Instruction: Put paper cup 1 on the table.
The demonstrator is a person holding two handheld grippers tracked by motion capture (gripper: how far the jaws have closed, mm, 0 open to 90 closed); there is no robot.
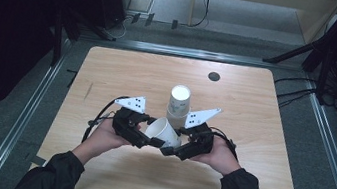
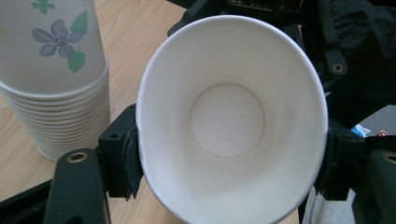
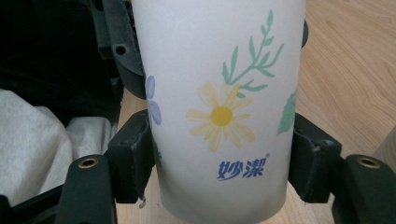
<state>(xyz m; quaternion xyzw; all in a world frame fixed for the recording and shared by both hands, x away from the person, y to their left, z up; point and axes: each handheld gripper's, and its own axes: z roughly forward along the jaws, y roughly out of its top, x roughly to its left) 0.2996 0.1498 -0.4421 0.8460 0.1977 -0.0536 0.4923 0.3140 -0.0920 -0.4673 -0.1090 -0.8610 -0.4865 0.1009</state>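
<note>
Holding one cup [image 1: 163, 132] between both grippers: left gripper [image 1: 149, 138] clamped at its rim, right gripper [image 1: 172, 148] clamped on its wall. Stack [image 1: 178, 105] stands at 12 o'clock. Risk: opposing squeezes may crush the thin paper, or a pull may tear it.

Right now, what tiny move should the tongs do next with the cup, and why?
Probably the right tongs should let go. The left tongs already squeeze the paper cup so its rim looks oval, and both tongs grip it beside the stack of cups.

Obstacle: stack of paper cups [image 1: 178, 103], standing just beyond the held cup [image 1: 163, 130] and both grippers. Free room: bare table [image 1: 109, 73] left, right, and far side.
</note>
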